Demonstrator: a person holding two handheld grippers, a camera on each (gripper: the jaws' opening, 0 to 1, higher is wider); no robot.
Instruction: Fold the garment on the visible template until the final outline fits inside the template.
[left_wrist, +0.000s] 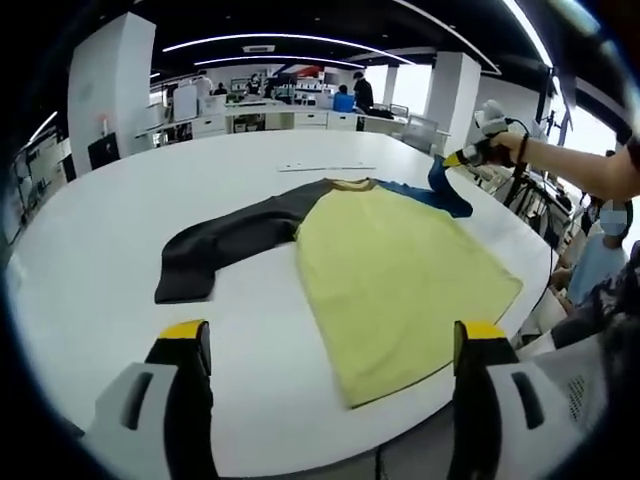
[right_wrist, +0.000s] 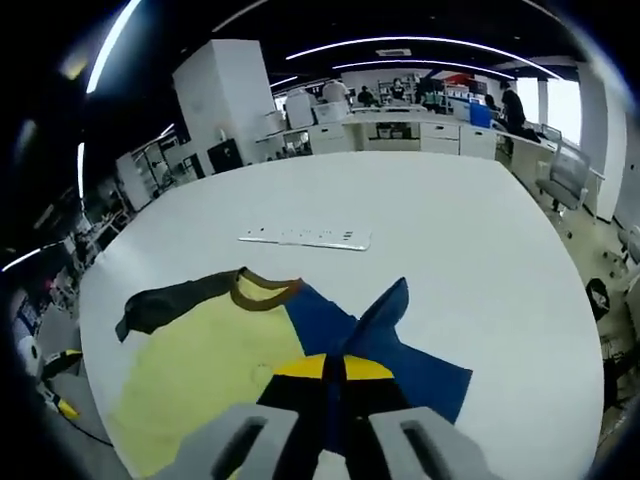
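Observation:
A shirt with a yellow body lies flat on the round white table, its brown collar toward the far side. Its dark grey sleeve is spread out to the left. My right gripper is shut on the blue sleeve and holds a fold of it up off the table. In the left gripper view the right gripper appears at the shirt's far right, in a person's hand. My left gripper hovers open above the near table edge, short of the hem, with nothing between its fingers.
A thin white strip lies on the table beyond the collar. A person stands at the right table edge near a chair. Office desks, a white pillar and more people fill the background.

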